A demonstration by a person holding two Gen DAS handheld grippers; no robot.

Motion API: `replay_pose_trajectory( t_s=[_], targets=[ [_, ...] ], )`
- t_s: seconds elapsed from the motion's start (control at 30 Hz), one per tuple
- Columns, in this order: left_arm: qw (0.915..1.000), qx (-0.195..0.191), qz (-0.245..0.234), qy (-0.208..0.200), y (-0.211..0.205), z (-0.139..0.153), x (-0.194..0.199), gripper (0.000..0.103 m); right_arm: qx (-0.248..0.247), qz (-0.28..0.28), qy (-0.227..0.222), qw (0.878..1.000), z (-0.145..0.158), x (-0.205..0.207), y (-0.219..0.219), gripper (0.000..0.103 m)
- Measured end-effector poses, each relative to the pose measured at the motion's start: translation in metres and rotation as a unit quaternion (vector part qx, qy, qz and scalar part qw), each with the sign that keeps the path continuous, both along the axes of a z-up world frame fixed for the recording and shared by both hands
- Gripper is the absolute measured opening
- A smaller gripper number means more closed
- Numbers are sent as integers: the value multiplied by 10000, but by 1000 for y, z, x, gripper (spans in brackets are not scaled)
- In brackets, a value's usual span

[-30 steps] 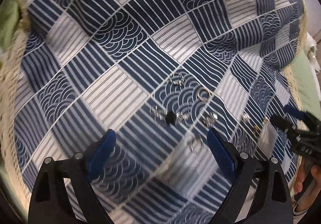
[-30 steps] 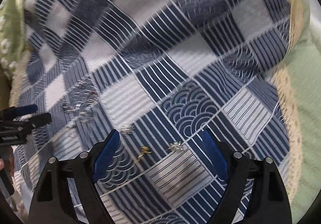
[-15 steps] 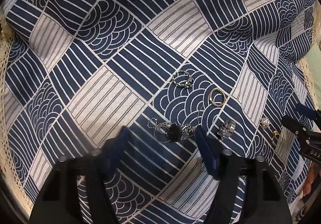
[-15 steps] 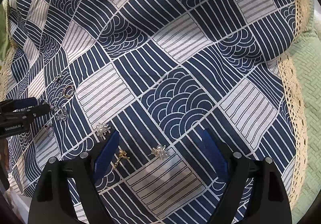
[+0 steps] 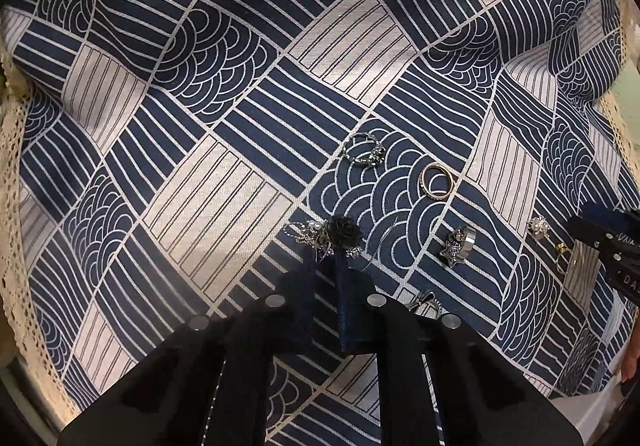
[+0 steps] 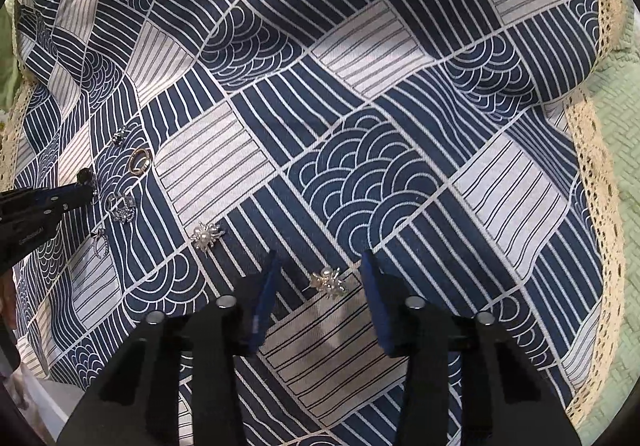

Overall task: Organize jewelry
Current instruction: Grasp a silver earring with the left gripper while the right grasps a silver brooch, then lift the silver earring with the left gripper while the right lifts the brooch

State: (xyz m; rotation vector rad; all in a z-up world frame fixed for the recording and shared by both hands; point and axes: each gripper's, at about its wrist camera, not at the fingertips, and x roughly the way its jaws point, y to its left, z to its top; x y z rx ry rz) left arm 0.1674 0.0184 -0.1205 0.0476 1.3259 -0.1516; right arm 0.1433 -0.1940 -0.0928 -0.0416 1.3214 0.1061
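Observation:
Jewelry lies on a navy and white patterned cloth [image 5: 224, 182]. My left gripper [image 5: 326, 258] is nearly shut, its fingertips closed at a black rose piece [image 5: 343, 232] with silver beads. Around it lie a dark twisted ring [image 5: 364, 154], a gold band [image 5: 438, 181], a star ring [image 5: 458, 246] and a small silver piece [image 5: 424, 300]. My right gripper [image 6: 318, 278] is open, its blue fingers either side of a pearl spider earring [image 6: 329, 281]. A second pearl spider earring [image 6: 206, 236] lies to its left.
The right gripper shows at the right edge of the left wrist view [image 5: 608, 246], by a pearl stud [image 5: 538, 225] and a gold earring [image 5: 562, 249]. The cloth has a cream lace border [image 6: 596, 150] over green bedding [image 6: 622, 94].
Both grippers have dropped close to the cloth. My left gripper has closed from wide open onto the black rose piece. My right gripper has narrowed around the pearl spider earring.

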Motion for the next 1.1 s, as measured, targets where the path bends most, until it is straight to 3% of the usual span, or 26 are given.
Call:
replay_pose_trajectory(
  t_s=[0.2, 0.6, 1.1],
  targets=[
    [9998, -176, 115, 28, 10, 3, -1, 4, 9, 39, 62, 10000, -7, 0, 6, 19],
    [9982, -508, 273, -166, 39, 34, -9, 1, 317, 31, -94, 9994, 9, -4, -3, 19],
    [9906, -1137, 154, -746, 38, 107, -37, 1, 484, 151, -396, 9979, 49, -18, -18, 19]
  ],
)
